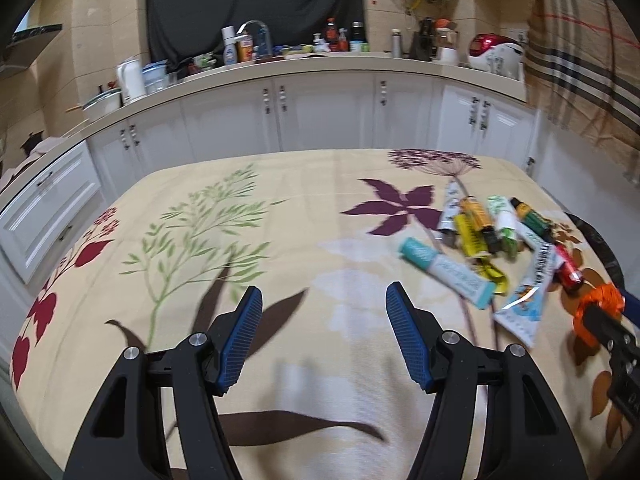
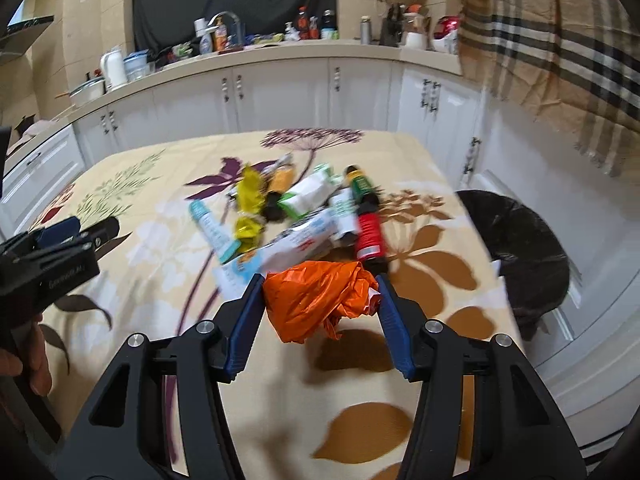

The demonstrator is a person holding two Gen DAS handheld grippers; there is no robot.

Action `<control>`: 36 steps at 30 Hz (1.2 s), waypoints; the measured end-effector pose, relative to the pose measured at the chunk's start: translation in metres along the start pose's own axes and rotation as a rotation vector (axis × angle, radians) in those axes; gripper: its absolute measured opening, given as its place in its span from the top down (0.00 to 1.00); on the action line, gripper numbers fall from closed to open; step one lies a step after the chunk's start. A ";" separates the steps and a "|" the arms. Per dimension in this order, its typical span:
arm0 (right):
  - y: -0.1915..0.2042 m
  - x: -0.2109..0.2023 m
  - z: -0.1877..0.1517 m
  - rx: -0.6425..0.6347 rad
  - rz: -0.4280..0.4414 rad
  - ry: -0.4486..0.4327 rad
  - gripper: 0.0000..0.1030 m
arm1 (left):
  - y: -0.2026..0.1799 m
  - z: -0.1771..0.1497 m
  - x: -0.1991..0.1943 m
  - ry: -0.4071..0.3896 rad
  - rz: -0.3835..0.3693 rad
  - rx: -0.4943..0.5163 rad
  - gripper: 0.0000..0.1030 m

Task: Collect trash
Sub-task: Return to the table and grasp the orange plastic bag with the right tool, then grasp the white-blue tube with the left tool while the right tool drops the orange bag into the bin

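Crumpled orange wrapper (image 2: 318, 304) is being clamped between the right gripper (image 2: 320, 294) fingers (left gripper (image 1: 324, 304) fingers are being held apart)

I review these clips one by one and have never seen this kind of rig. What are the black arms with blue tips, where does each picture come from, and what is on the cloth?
There is no robot here. A person holds a two-finger claw in each hand, and each claw carries a fisheye camera looking forward along its fingers, so the black arms with blue pads are the claw itself.

In the left wrist view, the left claw is open and empty above the flowered tablecloth.

In the right wrist view, the right claw grips a crumpled orange wrapper between its pads.

Behind it lies a pile of wrappers and tubes, the trash to collect. A bin lined with a black bag stands beside the table's right edge.
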State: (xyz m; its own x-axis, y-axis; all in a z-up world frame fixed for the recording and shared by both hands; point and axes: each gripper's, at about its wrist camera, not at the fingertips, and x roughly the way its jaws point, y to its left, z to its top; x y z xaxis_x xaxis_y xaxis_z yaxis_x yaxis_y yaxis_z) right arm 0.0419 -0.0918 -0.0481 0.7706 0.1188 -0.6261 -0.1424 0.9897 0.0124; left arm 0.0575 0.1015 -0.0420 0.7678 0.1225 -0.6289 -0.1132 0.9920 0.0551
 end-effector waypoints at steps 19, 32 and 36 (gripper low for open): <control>-0.099 0.000 0.003 0.150 -0.113 -0.034 0.48 | -0.110 0.015 0.005 -0.003 -0.164 0.169 0.39; -0.125 0.011 -0.002 0.214 -0.079 -0.009 0.48 | -0.146 0.004 0.030 0.091 -0.200 0.285 0.46; -0.125 0.011 0.000 0.207 -0.075 -0.014 0.48 | -0.148 0.003 0.033 0.111 -0.218 0.295 0.62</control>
State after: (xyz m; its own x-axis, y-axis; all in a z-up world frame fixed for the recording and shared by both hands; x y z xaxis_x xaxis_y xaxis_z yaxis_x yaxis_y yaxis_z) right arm 0.0680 -0.2140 -0.0560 0.7829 0.0441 -0.6206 0.0452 0.9908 0.1274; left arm 0.1019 -0.0410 -0.0688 0.6792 -0.0799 -0.7296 0.2436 0.9623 0.1213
